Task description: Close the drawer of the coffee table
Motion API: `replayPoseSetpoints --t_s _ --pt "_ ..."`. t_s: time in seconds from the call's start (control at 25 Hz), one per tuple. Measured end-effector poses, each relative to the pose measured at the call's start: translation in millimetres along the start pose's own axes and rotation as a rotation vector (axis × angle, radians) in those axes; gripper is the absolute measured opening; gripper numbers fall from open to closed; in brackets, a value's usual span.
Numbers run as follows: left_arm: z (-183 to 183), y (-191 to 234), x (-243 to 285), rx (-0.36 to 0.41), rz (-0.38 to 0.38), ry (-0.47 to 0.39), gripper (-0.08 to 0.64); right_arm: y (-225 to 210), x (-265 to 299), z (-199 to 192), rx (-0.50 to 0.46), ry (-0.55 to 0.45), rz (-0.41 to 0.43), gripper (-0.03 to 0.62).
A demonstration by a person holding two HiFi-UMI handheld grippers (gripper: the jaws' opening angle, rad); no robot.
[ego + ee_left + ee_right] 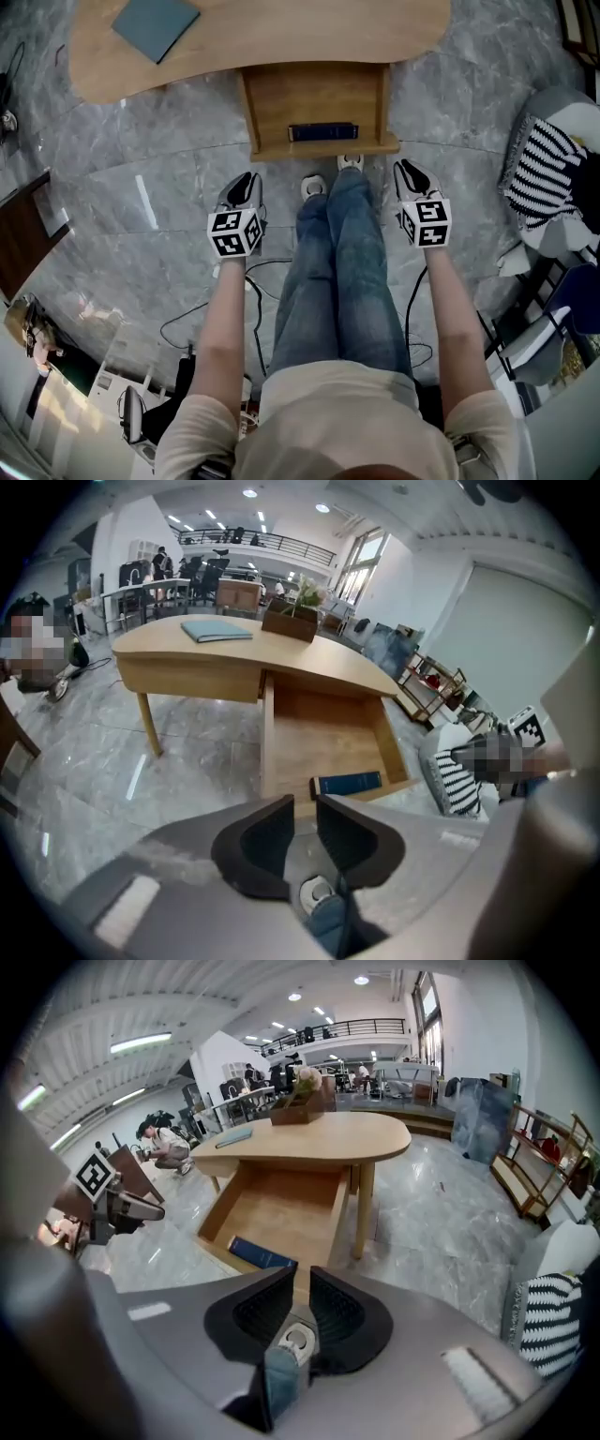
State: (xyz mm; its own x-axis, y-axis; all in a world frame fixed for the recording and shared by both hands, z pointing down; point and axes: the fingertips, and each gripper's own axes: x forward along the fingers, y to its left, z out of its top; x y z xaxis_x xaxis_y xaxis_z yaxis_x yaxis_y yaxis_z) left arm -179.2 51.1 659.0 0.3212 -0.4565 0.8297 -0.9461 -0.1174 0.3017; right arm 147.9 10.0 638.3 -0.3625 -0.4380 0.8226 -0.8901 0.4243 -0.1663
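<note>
Both grippers are being held low in front of the person, one at each side of the legs (342,272) in blue jeans, and both are being pointed downward toward the drawer (319,94). The left gripper (246,178) is being held released: its dark jaws are standing a little apart and nothing is being grasped between them. Only a white shoe (314,186) and the grey marble floor (141,178) are being seen through the narrow gap. The right gripper (410,169) is being held in the same way, with the jaws slightly apart and empty.

The drawer is being left open. It is pulled out from under the top of the coffee table (281,33) toward the person, and its front edge is lying just beyond the shoes. It is not being touched by either gripper. A dark blue book (322,131) is being stored inside, flat along the front wall. A teal book (156,25) is being carried on the table top, on the left in the head view, well apart from the drawer.
</note>
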Motion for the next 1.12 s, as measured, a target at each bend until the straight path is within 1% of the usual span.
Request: replayPoseSetpoints --t_s 0.08,0.2,0.28,0.32,0.4,0.52,0.72,0.88,1.12 --pt "-9.9 6.3 16.7 0.038 -0.006 0.039 0.111 -7.9 14.7 -13.1 -0.024 0.031 -0.009 0.077" --pt "-25.3 13.9 37.6 0.126 -0.015 0.1 0.209 -16.6 34.0 -33.3 -0.057 0.081 -0.015 0.132" --pt "-34.4 18.6 49.4 0.181 -0.018 0.133 0.257 -20.1 45.9 -46.3 -0.093 0.117 -0.008 0.146" --pt "-38.6 21.9 54.8 0.2 -0.013 0.149 0.269 -21.7 51.5 -51.6 -0.115 0.132 -0.005 0.155" --pt "-43.9 28.7 65.3 0.222 0.001 0.167 0.279 -25.2 61.8 -59.8 -0.15 0.152 -0.003 0.165" --pt "-54.2 37.4 81.1 0.245 0.007 0.194 0.301 -30.6 75.3 -71.2 -0.173 0.178 -0.003 0.207" --pt "-66.3 42.8 107.8 0.294 -0.001 0.232 0.308 -40.3 98.7 -82.4 -0.202 0.208 0.004 0.23" --pt "-66.3 47.7 125.6 0.313 0.012 0.235 0.313 -41.7 117.5 -82.9 -0.225 0.223 0.016 0.244" --pt "-62.5 46.7 145.8 0.342 0.008 0.229 0.313 -43.3 139.0 -83.3 -0.235 0.23 0.031 0.252"
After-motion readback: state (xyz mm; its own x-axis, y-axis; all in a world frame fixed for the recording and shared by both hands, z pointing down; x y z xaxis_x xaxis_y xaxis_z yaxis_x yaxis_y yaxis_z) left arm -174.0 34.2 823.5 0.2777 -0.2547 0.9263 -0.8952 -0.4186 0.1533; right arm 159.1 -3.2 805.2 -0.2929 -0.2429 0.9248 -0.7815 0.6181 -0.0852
